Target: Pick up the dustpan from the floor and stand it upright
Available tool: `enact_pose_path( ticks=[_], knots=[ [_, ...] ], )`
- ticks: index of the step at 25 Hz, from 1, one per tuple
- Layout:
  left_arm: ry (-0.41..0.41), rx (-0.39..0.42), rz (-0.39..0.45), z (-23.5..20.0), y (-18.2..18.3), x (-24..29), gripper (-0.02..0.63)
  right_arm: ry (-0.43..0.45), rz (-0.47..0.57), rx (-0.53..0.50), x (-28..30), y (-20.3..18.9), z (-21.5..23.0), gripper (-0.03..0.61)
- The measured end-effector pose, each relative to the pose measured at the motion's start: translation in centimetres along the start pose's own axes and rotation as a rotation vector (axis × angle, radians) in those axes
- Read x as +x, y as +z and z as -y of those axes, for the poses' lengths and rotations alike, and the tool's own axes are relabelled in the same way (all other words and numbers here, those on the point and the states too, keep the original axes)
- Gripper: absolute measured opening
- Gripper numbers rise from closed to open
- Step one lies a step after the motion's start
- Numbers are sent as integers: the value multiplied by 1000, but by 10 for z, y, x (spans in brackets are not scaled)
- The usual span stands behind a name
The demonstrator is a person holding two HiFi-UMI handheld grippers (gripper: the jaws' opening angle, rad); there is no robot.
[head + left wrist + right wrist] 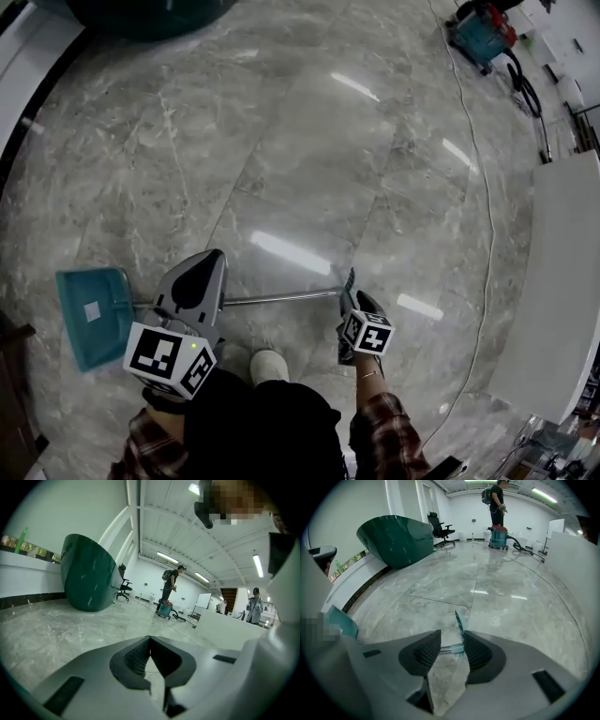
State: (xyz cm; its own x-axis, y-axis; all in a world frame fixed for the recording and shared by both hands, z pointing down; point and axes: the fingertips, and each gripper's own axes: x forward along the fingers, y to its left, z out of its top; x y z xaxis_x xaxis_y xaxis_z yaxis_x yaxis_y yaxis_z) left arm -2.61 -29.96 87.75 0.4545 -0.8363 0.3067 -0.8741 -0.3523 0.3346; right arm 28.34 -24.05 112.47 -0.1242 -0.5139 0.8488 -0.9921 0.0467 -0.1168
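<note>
The dustpan lies flat on the marble floor: its teal pan is at the left, and a metal rod runs right to a teal handle end. My left gripper hangs over the rod near the pan. Its fingertips meet with nothing between them in the left gripper view. My right gripper is low over the handle end. In the right gripper view its jaws stand open. The teal handle end and the rod show between the pads, untouched.
A big dark green rounded object stands far off by the wall. A white counter runs along the right. A cable crosses the floor to a vacuum cleaner, where a person stands. My shoe is near the rod.
</note>
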Motion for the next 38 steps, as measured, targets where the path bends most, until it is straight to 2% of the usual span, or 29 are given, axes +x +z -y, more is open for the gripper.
enact_pose_path(
  ticks=[6, 10, 12, 14, 18, 23, 30, 38],
  knots=[
    [-16, 20, -59, -6, -33, 32, 11, -41, 5, -12, 44, -2, 20, 143],
    [-31, 19, -83, -11, -43, 45, 11, -68, -26, -2, 64, -10, 27, 143],
    [-45, 26, -81, -12, -42, 48, 11, -92, -38, 1, 70, -13, 29, 137],
    [-49, 26, -77, -13, -40, 48, 11, -105, -34, -11, 69, -12, 30, 88],
    [-38, 10, -70, -17, -36, 45, 11, -105, -22, -50, 60, -9, 28, 77],
    [-34, -21, -70, -13, -25, 40, 11, -90, -3, -16, 40, 9, 21, 78],
    [-33, -68, -79, 13, 32, 13, 11, -101, 34, -28, -32, 62, 5, 78],
    [-51, -105, -61, 72, 154, -39, 11, -103, 68, -77, -166, 143, -16, 92]
  ],
)
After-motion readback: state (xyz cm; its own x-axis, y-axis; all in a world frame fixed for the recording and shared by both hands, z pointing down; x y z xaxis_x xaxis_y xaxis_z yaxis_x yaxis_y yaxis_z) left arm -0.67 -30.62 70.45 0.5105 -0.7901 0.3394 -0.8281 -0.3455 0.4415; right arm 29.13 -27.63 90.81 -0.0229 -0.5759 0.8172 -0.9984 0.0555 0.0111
